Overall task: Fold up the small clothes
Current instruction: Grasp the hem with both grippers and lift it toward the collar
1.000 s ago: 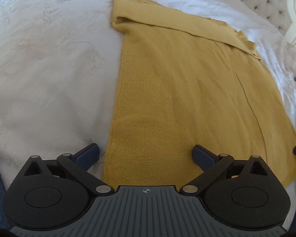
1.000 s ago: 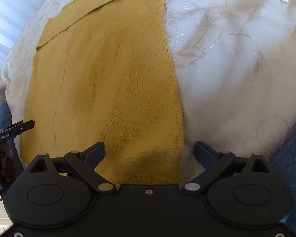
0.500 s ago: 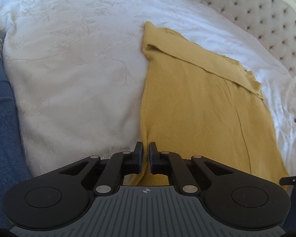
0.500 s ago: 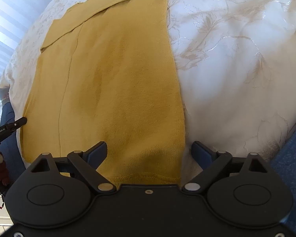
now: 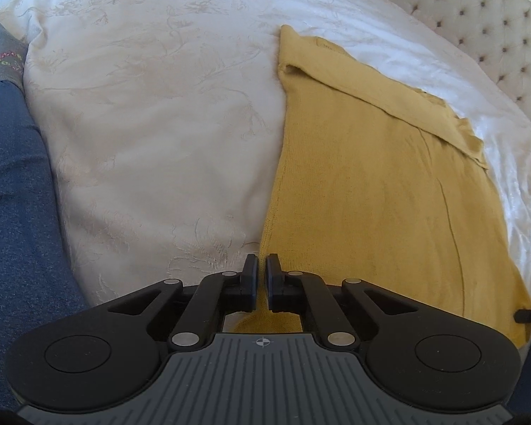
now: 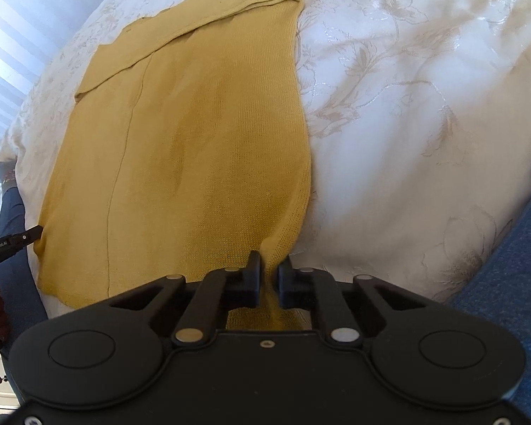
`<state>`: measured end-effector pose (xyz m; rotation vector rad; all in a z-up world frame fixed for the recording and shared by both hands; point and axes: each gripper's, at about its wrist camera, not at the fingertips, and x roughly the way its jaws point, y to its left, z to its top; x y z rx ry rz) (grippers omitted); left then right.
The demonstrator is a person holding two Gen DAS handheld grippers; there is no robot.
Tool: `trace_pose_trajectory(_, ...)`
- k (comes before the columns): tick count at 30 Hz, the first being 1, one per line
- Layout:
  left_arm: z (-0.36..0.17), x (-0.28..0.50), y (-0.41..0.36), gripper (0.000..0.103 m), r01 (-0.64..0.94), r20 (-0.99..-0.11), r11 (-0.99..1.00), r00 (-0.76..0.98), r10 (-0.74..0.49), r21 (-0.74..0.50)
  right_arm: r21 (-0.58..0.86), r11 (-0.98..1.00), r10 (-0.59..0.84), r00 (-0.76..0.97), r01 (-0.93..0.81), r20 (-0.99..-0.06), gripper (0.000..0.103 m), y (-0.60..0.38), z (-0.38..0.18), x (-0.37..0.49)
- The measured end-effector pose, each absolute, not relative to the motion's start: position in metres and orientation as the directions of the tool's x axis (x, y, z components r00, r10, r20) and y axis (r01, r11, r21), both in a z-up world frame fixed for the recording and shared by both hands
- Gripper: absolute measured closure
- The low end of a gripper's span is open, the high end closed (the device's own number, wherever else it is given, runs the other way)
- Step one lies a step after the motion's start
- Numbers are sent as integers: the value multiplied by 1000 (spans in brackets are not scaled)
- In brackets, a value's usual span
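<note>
A mustard yellow knit garment [image 5: 371, 184] lies flat on a white bed, its far end folded over into a band. My left gripper [image 5: 262, 272] is shut on the garment's near left corner at the hem. In the right wrist view the same garment [image 6: 194, 134] fills the left half. My right gripper [image 6: 269, 276] is shut on its near right corner, and the cloth bunches up between the fingers. The tip of the left gripper [image 6: 21, 239] shows at the garment's far left corner.
The white bedspread with a floral pattern [image 5: 152, 124] spreads left of the garment and also right of it in the right wrist view [image 6: 424, 106]. A tufted headboard [image 5: 478, 10] stands at the far right. Blue fabric [image 5: 14, 212] lies at the bed's near edge.
Both grippers went from open over the hem to shut on its corners: the left first, the right in the last half second. The left corner has lifted a little.
</note>
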<state>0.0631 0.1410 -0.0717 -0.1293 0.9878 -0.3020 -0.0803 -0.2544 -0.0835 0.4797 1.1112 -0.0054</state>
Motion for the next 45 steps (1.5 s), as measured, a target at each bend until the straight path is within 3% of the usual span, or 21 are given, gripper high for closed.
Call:
trace_pose_trajectory(7, -83, 66, 139, 94, 219, -854, 947, 418, -310, -237, 293, 926, 188, 383, 239, -905, 89, -259, -86, -91)
trace_pose_trajectory(9, -82, 65, 138, 85, 246, -865, 942, 393, -312, -228, 320, 916, 210, 392, 241, -896, 87, -264, -86, -93)
trace_pose_trajectory(10, -83, 65, 138, 71, 261, -871, 938, 375, -316, -228, 334, 912, 221, 401, 237, -889, 80, -265, -85, -94)
trace_pose_trajectory(11, -85, 65, 138, 60, 283, -880, 928, 338, -334, -243, 346, 908, 230, 410, 236, -883, 79, -267, -84, -93)
trace_pose_trajectory(17, -92, 64, 137, 47, 299, -884, 916, 301, -358, -269, 354, 905, 248, 383, 236, -890, 68, -265, -95, -85)
trace_pose_trajectory(20, -93, 64, 133, 40, 312, -881, 910, 298, -367, -273, 367, 904, 271, 371, 220, -888, 53, -263, -98, -81)
trace_pose_trajectory(24, -92, 63, 134, 48, 315, -879, 911, 308, -365, -267, 369, 904, 278, 359, 216, -891, 53, -258, -100, -78)
trace_pose_trajectory(27, -92, 62, 141, 64, 281, -869, 915, 321, -376, -291, 384, 898, 293, 358, 216, -887, 53, -259, -101, -78)
trace_pose_trajectory(28, -91, 62, 144, 75, 272, -863, 912, 325, -388, -307, 387, 897, 296, 358, 215, -885, 53, -262, -101, -76)
trace_pose_trajectory(29, -91, 61, 147, 91, 264, -853, 907, 328, -405, -329, 392, 895, 301, 360, 211, -883, 61, -263, -101, -76)
trace_pose_trajectory(30, -89, 59, 150, 94, 257, -844, 903, 337, -417, -344, 399, 893, 308, 364, 208, -879, 72, -265, -101, -78)
trace_pose_trajectory(31, -88, 57, 152, 96, 252, -834, 900, 351, -426, -354, 414, 887, 321, 372, 204, -871, 88, -266, -101, -80)
trace_pose_trajectory(40, -57, 55, 167, 96, 203, -706, 854, 489, -513, -480, 596, 783, 376, 627, 180, -683, 89, -290, -65, -95)
trace_pose_trajectory(45, -28, 75, 158, 99, 241, -621, 829, 566, -542, -504, 613, 783, 344, 745, 108, -571, 89, -296, -35, -73)
